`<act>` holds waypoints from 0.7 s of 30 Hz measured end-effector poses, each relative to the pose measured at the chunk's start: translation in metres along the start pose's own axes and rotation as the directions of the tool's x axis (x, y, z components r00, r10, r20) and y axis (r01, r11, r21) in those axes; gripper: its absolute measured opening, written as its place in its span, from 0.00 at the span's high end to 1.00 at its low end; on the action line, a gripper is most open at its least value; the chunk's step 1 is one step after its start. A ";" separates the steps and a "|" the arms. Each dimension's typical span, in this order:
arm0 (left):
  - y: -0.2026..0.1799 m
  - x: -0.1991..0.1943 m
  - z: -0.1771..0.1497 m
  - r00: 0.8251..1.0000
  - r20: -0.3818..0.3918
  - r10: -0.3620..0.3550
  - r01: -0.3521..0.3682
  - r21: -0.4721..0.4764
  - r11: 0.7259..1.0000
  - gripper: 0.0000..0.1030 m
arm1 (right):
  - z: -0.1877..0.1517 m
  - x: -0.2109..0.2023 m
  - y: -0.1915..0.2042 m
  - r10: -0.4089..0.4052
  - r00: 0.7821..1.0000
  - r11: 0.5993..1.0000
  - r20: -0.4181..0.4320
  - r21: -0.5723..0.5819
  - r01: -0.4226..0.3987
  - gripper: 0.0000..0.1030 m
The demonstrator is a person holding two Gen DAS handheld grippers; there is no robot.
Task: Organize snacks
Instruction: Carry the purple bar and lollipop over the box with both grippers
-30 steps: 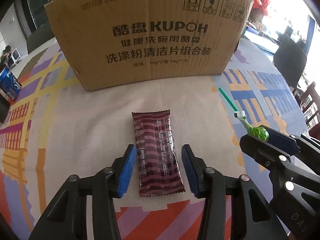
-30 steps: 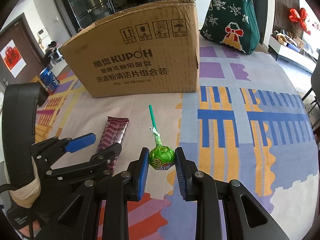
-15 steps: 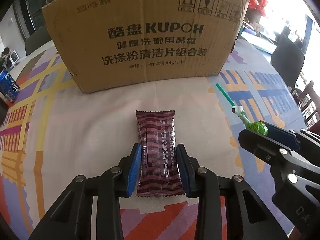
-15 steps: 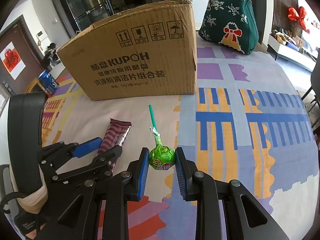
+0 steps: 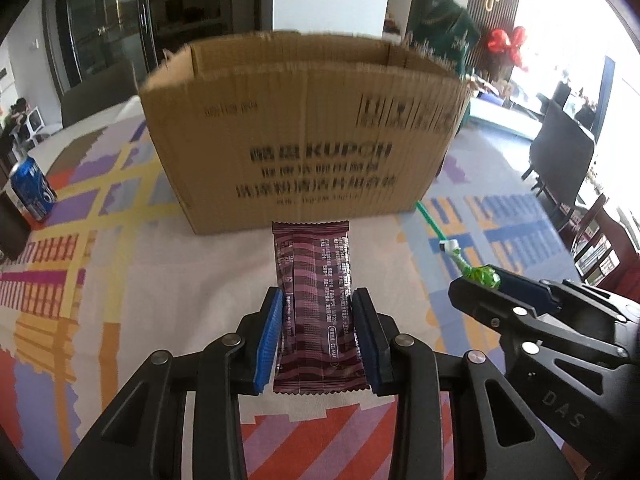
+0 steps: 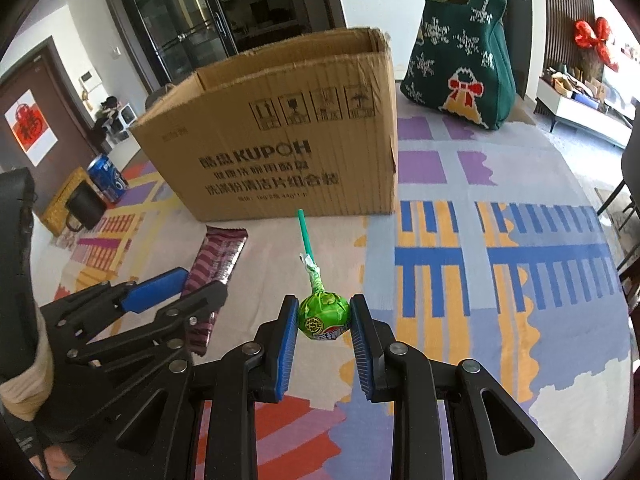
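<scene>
While the cardboard box (image 5: 304, 136) at twelve o'clock on the bench (image 5: 160, 280) waits, neither snack is inside it yet. Left tongs (image 5: 319, 332) pinch the maroon snack bar (image 5: 316, 280); right tongs (image 6: 325, 338) pinch the green lollipop (image 6: 324, 316), both apparently lifted, carrying and dropping remaining.

Both wrist cameras look forward low over the table, sharing the nearby cardboard box (image 5: 308, 136) (image 6: 280, 152).
</scene>
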State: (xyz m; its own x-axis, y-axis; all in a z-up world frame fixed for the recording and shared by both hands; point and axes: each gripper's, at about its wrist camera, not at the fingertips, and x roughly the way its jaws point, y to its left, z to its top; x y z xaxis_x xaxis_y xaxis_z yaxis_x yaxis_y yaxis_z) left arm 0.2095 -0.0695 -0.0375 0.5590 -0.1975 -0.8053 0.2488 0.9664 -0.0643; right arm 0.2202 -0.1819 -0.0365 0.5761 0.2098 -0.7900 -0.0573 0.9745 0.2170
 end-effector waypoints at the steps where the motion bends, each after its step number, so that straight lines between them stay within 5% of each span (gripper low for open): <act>1: 0.001 -0.004 0.002 1.000 0.011 -0.003 0.003 0.000 1.000 0.66 | 0.002 -0.002 0.001 0.002 1.000 1.000 0.007 0.000 -0.002 0.73; 21: 0.024 -0.067 0.056 0.973 0.229 0.036 -0.033 -0.018 0.999 0.66 | 0.057 -0.049 0.024 0.022 0.982 0.999 0.188 -0.041 -0.015 0.73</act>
State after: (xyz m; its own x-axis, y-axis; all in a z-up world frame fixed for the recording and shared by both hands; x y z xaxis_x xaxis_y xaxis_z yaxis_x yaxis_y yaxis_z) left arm 0.2223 -0.0419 0.0476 0.7338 -0.1949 -0.6508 0.2158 0.9752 -0.0487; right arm 0.2368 -0.1733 0.0400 0.7174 0.2125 -0.6635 -0.0990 0.9738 0.2048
